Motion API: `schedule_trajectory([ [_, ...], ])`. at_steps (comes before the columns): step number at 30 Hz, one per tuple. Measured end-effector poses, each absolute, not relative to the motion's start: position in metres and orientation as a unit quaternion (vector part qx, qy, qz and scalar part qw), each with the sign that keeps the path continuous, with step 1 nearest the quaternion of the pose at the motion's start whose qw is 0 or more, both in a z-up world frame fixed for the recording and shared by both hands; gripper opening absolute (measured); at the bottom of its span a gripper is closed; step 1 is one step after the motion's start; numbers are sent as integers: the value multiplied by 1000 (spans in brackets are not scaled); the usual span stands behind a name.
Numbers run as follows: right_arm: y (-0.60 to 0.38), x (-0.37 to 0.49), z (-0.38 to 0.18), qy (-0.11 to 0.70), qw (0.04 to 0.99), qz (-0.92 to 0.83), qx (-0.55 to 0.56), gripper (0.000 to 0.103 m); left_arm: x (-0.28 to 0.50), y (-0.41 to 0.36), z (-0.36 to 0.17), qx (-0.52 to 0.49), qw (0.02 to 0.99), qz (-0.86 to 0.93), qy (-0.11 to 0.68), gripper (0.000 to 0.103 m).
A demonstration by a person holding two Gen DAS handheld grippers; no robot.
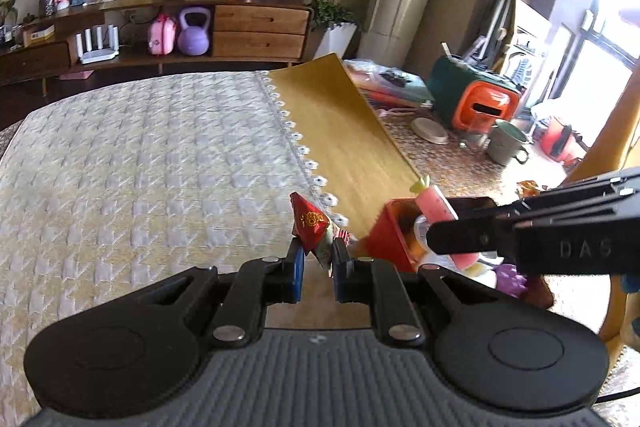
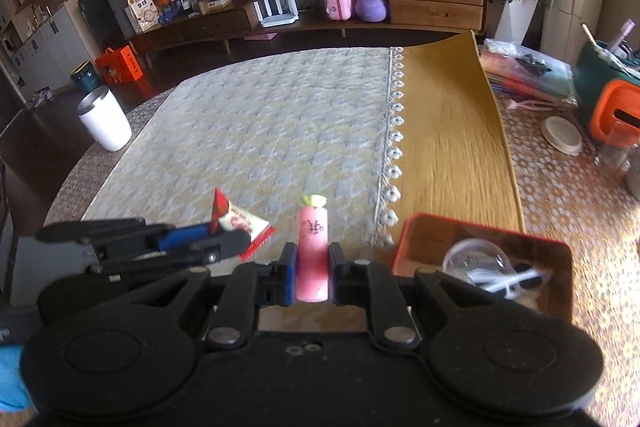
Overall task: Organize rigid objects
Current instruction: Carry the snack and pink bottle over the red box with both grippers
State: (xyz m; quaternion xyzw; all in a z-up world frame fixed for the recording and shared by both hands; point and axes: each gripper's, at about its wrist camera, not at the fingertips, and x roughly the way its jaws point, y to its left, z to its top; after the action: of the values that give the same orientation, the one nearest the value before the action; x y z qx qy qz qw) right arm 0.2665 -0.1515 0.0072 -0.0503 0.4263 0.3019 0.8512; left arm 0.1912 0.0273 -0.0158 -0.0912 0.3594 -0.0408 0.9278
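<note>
With the left gripper [image 1: 314, 259] clenched on a crinkly red foil snack packet [image 1: 310, 227] and the right gripper [image 2: 313, 275] gripping an upright pink plastic tube [image 2: 313, 251], both held above the patterned tablecloth [image 2: 260, 131], each is best lowered squarely into the red wooden box [image 2: 416, 239] before letting go.

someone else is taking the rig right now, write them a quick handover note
Left gripper: shut on a red snack packet, held above the quilted cloth.
Right gripper: shut on a pink tube with a green cap, held upright.
Red box: on the wooden board at the right, already holding a clear plastic cup and some white items.
Done: both items are picked up.
Left: probably place both in the red box, then release.
</note>
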Motion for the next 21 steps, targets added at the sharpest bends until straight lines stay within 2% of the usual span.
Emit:
schedule_trajectory([
  [21, -264, 232, -8, 432, 874, 224, -3, 14, 187, -56, -10, -38, 916, -134, 376, 14],
])
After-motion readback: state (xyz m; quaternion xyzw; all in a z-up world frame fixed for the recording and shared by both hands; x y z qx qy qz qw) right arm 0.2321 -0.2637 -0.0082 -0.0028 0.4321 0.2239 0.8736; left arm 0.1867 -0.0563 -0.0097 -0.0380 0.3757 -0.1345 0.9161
